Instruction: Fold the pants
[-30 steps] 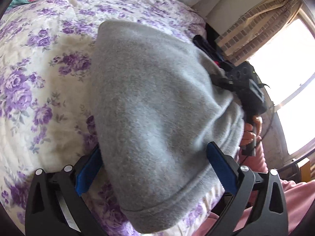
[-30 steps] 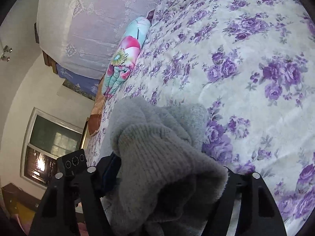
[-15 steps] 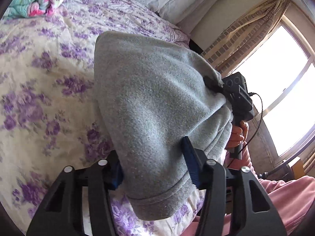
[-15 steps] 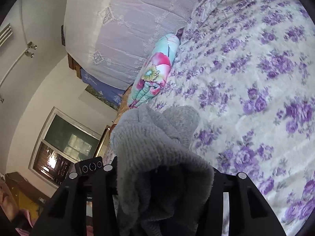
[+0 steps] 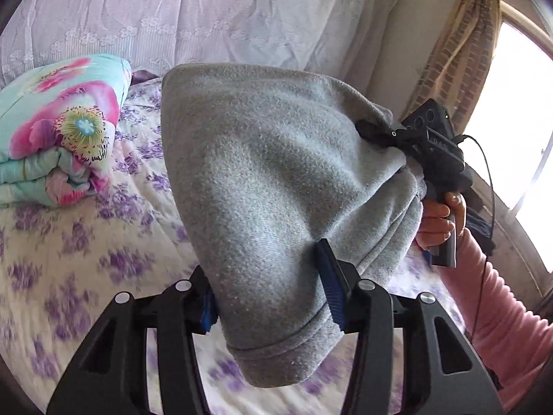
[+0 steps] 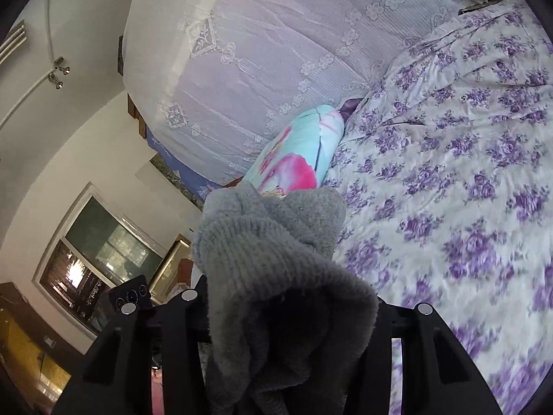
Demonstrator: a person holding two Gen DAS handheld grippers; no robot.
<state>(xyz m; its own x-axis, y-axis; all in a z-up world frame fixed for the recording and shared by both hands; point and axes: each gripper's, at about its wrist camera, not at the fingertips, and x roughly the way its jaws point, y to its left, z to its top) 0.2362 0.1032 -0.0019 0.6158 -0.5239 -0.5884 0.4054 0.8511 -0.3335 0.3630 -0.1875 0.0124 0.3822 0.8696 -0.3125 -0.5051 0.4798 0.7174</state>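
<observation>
The grey fleece pants (image 5: 276, 180) hang bunched in the air above the bed, stretched between my two grippers. My left gripper (image 5: 268, 288) is shut on the hem end, and its blue pads (image 5: 330, 285) press into the cloth from both sides. In the left wrist view my right gripper (image 5: 397, 138) grips the far end, held by a person's hand (image 5: 439, 214). In the right wrist view the pants (image 6: 269, 263) bulge out over my right gripper (image 6: 290, 301), shut on thick folds that hide its fingertips.
Below lies a bed with a purple-flowered sheet (image 6: 449, 173). A folded teal and pink quilt (image 5: 65, 131) sits near the lace-covered pillows (image 5: 207, 10). A bright window with a curtain (image 5: 449, 52) is on the right, next to a pink sleeve (image 5: 501, 318).
Both grippers closed on the pants, then rose and carried them up off the sheet. Both views now tilt up toward the head of the bed.
</observation>
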